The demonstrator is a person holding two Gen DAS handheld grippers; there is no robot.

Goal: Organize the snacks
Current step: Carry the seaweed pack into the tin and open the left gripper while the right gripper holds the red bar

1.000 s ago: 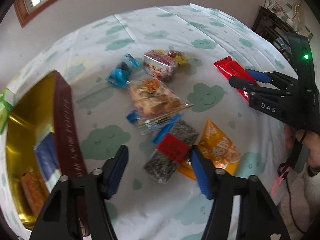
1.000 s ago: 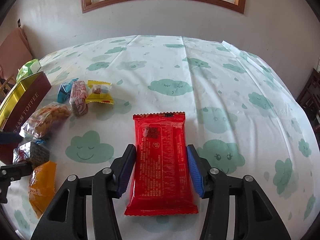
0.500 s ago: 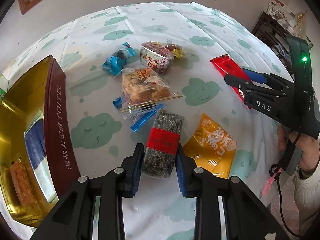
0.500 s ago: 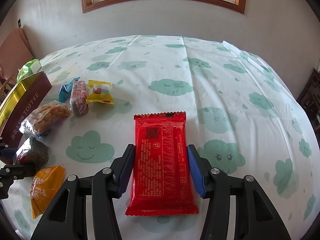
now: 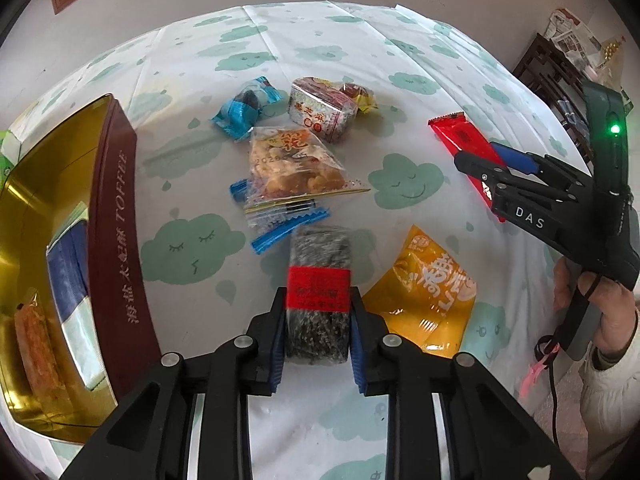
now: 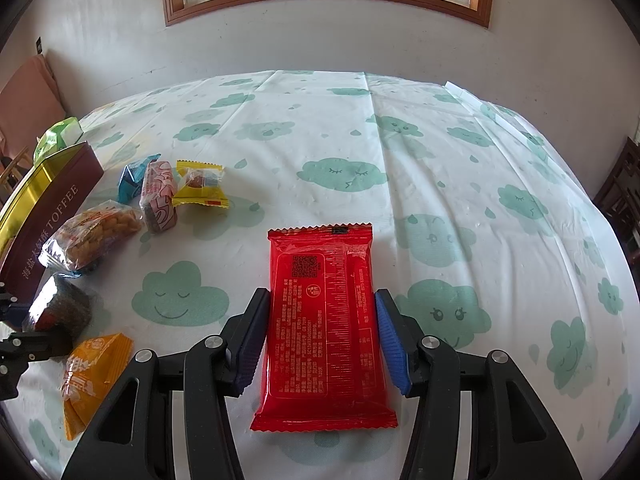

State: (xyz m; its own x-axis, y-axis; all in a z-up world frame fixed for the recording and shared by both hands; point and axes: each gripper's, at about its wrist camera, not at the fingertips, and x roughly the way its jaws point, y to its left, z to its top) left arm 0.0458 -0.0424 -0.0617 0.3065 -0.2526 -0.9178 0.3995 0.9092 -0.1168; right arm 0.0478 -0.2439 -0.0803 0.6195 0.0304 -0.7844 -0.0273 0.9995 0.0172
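Observation:
A dark sesame bar with a red band (image 5: pixel 318 280) lies on the cloud-print tablecloth, and my left gripper (image 5: pixel 317 294) is shut on its near half, blue pads pressed on both sides. From the right wrist view the same bar (image 6: pixel 60 308) sits at the far left. A flat red packet (image 6: pixel 320 320) lies lengthwise between the fingers of my right gripper (image 6: pixel 320 294), whose pads sit against its two long edges. Seen from the left, the right gripper (image 5: pixel 476 152) covers the near end of the red packet (image 5: pixel 456 132). A maroon and gold toffee tin (image 5: pixel 116 220) stands open on the left, with packets inside.
An orange packet (image 5: pixel 424 296) lies right of the bar. A clear bag of fried snacks (image 5: pixel 292 164), a blue candy (image 5: pixel 248 110), a red-and-white block (image 5: pixel 320 110) and a yellow candy (image 5: pixel 362 96) lie beyond. A person's hand (image 5: pixel 612 320) holds the right gripper. Dark furniture (image 5: pixel 560 80) stands at right.
My left gripper's jaws closed from wide apart onto the dark sesame bar. The right gripper and red packet stayed as they were.

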